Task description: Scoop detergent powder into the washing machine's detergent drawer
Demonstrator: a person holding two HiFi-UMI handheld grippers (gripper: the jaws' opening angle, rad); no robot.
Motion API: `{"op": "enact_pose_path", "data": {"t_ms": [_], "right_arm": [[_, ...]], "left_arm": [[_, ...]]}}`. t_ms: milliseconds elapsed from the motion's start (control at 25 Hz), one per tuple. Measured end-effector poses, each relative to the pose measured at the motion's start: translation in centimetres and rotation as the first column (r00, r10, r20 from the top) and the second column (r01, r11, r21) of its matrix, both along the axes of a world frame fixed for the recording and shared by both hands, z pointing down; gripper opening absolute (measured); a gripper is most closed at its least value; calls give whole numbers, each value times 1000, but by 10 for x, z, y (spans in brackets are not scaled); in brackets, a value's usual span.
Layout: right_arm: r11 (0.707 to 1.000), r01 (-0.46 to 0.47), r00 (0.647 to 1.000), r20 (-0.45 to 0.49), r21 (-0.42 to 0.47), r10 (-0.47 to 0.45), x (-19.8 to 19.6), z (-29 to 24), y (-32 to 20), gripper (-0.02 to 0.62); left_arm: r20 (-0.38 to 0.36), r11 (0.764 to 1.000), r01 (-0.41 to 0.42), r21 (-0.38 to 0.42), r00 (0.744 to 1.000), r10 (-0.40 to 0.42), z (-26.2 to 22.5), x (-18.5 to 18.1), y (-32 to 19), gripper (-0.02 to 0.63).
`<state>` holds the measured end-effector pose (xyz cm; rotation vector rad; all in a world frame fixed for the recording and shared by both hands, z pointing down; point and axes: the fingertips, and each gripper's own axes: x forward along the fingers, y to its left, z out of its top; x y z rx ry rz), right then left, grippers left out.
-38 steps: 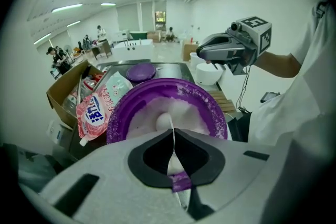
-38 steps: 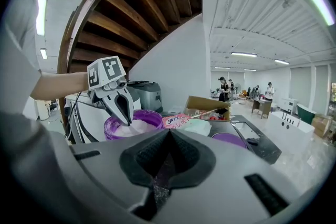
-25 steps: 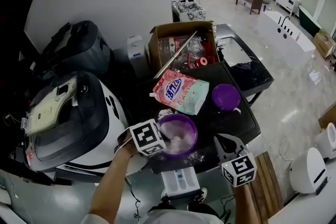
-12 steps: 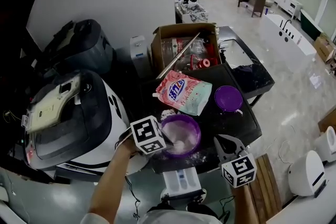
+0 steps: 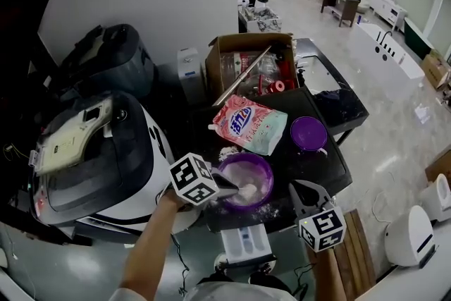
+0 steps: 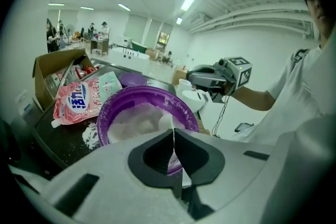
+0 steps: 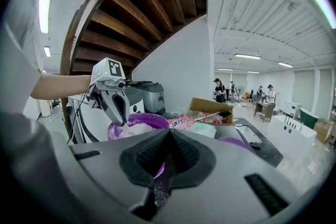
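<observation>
A purple bowl (image 5: 262, 174) holding white detergent powder (image 6: 134, 124) sits near the front edge of the dark table. My left gripper (image 5: 232, 188) reaches into it from the left, shut on the thin handle of a white scoop (image 5: 248, 190) whose cup rests in the powder. The right gripper view shows that left gripper (image 7: 116, 113) tilted down over the bowl (image 7: 142, 122). My right gripper (image 5: 296, 188) hovers shut and empty to the right of the bowl. The white detergent drawer (image 5: 245, 243) stands pulled out below the table's front edge.
A pink detergent bag (image 5: 250, 125) lies behind the bowl, with a purple lid (image 5: 309, 133) to its right. An open cardboard box (image 5: 252, 61) stands further back. A washing machine (image 5: 91, 151) fills the left. Spilled powder (image 5: 266, 208) dusts the table.
My left gripper has pushed the scoop a little further right into the powder and its marker cube has tilted. The right gripper has stayed in place.
</observation>
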<state>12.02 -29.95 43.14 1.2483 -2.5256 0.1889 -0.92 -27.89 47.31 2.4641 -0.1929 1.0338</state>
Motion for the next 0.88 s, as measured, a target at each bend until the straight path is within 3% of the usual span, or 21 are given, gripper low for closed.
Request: {"op": "enact_pose_path", "data": {"t_ms": [320,560,640,880], "right_arm": [[1000,-1,1000,-5,4,1,-6,-1,6,-3],[1000,-5,1000,-12,13,5,-9,-5,9,-3],[1000,-7,1000,-14,16,7,-11,-6,10,-3],[1000,-7,1000,-20,27,8,-18,-10,16,-3]], "left_arm": [[-141,992,117,-39,983,-122,-9,-2,-5,14],[-190,976,214,29,960,-205,-16,-6,-15,14],[-248,961,274,39,934,-257,-24,-8,-22,14],[-414,894,448,-6,813,-410,-43,-19,-35,14]]}}
